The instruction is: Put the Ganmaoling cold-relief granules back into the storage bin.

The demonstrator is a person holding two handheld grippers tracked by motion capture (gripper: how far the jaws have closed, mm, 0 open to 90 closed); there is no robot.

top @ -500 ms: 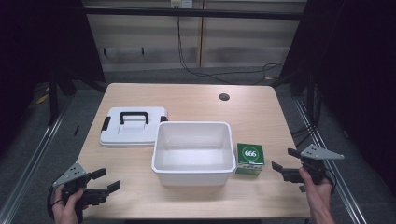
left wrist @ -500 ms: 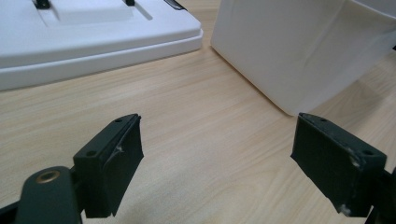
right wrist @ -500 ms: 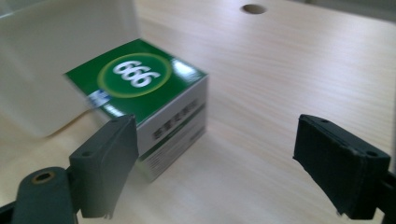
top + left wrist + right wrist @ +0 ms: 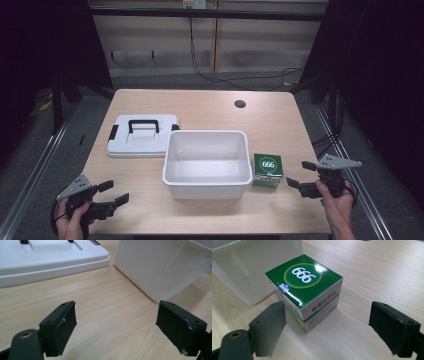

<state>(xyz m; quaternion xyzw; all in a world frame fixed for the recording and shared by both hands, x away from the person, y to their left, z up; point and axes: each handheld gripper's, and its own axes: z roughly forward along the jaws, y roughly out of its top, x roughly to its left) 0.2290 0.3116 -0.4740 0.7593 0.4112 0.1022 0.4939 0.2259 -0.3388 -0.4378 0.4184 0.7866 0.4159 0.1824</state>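
the left gripper (image 4: 105, 196) sits at the near left corner of the table (image 4: 280, 120), held in a hand (image 4: 70, 222), jaws spread wide with nothing between them but bare wood. in the left gripper view its jaws frame the tabletop, the lid ahead on one side and a corner of the bin on the other.

the lid (image 4: 142, 136) — white, flat, with a black handle and black clips — lies just left of the bin (image 4: 207, 185), their edges close or touching. the bin is a white open tub at the middle of the table.

just right of the bin stands a green box (image 4: 267, 170) marked 666, upright, near the bin's wall.

the right gripper (image 4: 300, 175) is held by a hand (image 4: 336, 205) at the near right edge, jaws wide apart and gripping nothing — in the right gripper view the box (image 4: 305, 290) sits just ahead of the jaws, nearer one of them.
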